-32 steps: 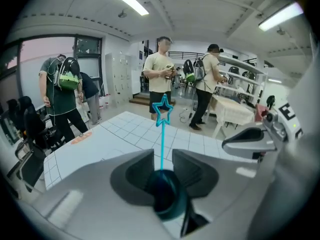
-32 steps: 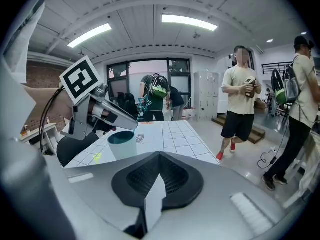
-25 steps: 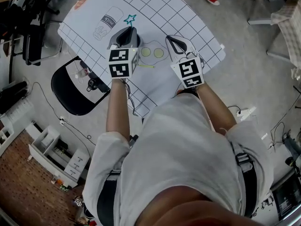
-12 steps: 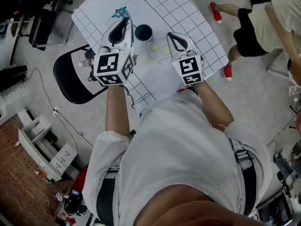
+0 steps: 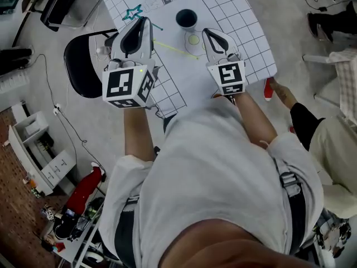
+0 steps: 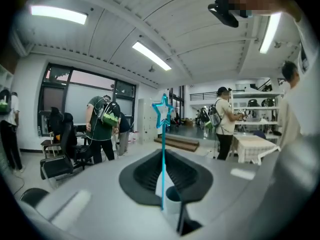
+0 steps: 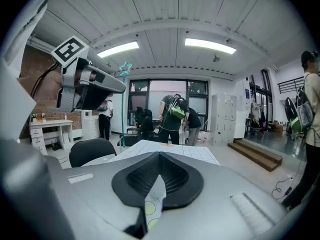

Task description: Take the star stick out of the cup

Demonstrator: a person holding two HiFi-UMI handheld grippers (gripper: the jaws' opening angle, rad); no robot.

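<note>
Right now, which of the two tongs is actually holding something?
The left tongs: they are pinched on the teal star stick, which is out of the dark cup. The right tongs have nothing between them.

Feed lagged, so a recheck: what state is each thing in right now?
star stick: out of the cup, upright, clamped by left gripper
left gripper: shut on star stick
right gripper: shut, empty
cup: upright on table, no stick inside
yellow stick: flat on table
</note>
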